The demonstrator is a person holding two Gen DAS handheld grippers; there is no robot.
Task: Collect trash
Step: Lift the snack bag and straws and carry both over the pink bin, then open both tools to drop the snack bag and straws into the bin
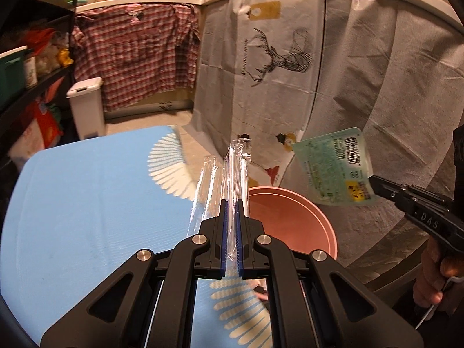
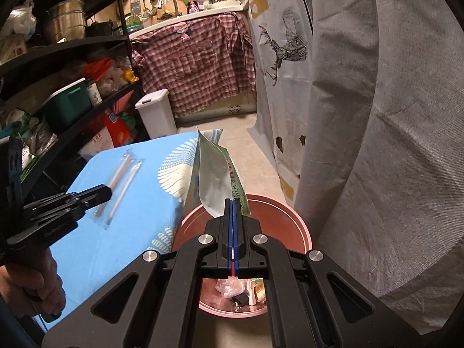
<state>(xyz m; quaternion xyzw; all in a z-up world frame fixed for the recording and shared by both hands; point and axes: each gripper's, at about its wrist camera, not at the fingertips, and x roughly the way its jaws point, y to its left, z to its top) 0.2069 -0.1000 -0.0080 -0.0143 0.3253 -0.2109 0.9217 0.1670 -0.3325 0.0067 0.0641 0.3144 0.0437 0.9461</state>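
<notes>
Left wrist view caught the left gripper (image 1: pixel 231 203) clamped on a clear cellophane wrapper with straws (image 1: pixel 235 168), carried just above the near rim of the pink trash bin (image 1: pixel 293 217), so not dropped yet. Same view also picked up the right gripper (image 1: pixel 374 184) off to the right, pinching a green foil pouch (image 1: pixel 333 165) by its corner, barcode side showing, hanging a bit beyond the bin's far side.

Progress-wise: looked maybe halfway or later. Already some trash down in the bin, and both pieces in hand about ready to go in. Still left: letting go of both over the opening. Blue patterned surface (image 2: pixel 124 211) looked bare of other litter from what showed, though part of it sat out of frame, so can't swear to that.

Right wrist view gave what the other didn't: straight down into the bin, with a crumpled plastic bag (image 2: pixel 230 287) and a few small packets at the bottom. Also showed the right gripper (image 2: pixel 233 203) squeezed tight on the pouch, silver inner side facing the camera, right over the bin mouth. Left gripper (image 2: pixel 108 192) appeared there over the surface with the wrapper blurred. Left wrist view only saw the bin's inner wall, nothing of the contents.
</notes>
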